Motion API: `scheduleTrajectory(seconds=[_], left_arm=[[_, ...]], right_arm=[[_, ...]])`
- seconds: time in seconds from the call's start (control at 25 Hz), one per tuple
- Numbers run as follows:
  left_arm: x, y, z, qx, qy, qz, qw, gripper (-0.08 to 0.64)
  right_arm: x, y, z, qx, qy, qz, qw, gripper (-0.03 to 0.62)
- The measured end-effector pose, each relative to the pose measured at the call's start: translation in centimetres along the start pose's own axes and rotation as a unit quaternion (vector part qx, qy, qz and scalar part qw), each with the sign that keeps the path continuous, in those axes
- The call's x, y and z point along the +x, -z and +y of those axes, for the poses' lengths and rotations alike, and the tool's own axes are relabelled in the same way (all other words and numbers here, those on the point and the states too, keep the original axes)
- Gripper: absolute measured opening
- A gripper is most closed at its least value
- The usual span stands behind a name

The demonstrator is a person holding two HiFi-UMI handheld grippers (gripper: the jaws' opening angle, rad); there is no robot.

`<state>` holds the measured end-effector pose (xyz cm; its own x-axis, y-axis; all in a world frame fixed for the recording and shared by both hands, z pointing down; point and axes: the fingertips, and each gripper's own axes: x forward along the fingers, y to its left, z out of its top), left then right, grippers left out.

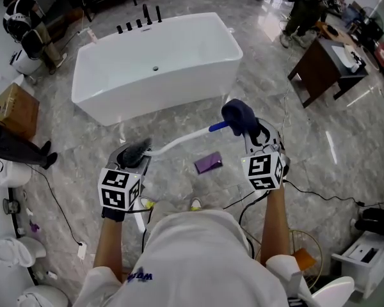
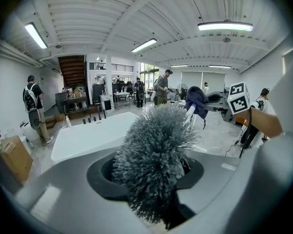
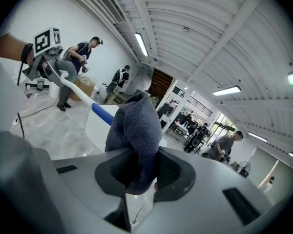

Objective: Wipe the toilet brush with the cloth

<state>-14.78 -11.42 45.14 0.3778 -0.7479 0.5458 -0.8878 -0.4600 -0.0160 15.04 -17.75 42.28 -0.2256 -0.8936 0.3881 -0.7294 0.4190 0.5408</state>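
The grey-bristled, white-shafted toilet brush (image 1: 179, 141) is held roughly level in front of the white rectangular bathtub (image 1: 134, 98). The left gripper (image 1: 134, 155) has its jaws closed on the bristle head, evidently to present the shaft for wiping. Off the bathtub's near right corner, the right gripper (image 1: 256, 133) pinches a bunched dark blue cloth (image 1: 238, 115) in narrow jaws, and the cloth is pressed over the brush's blue grip end.

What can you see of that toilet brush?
The toilet brush has a bushy grey bristle head, a curved white handle and a blue grip end. It hangs roughly level above the marble floor. The left gripper clamps it at the head, and the dark blue cloth in the right gripper covers its blue end.
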Motion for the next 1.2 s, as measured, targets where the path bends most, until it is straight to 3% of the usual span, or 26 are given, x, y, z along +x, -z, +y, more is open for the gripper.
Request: scheduleTrajectory(seconds=[0.16,0.64,0.96,1.2], left_arm=[[0.0,0.2,0.2,-0.013,0.007,-0.004,0.9999,0.189],[1.0,-0.9,-0.7,0.018,-0.009,0.001,0.9998,0.189],[-0.1,-0.4,0.0,0.01,-0.008,0.003,0.9999,0.189],[0.0,-0.1,-0.3,0.006,-0.009,0.003,0.9999,0.189]], right_arm=[[-0.2,0.6,-1.5,0.023,0.015,0.003,1.0,0.083],[0.1,-1.8,4.0,0.006,-0.046,-0.027,0.999,0.08],[0.3,0.6,0.2,0.043,-0.01,0.005,0.999,0.078],[0.3,-0.6,1.8,0.069,-0.042,-0.026,0.996,0.078]])
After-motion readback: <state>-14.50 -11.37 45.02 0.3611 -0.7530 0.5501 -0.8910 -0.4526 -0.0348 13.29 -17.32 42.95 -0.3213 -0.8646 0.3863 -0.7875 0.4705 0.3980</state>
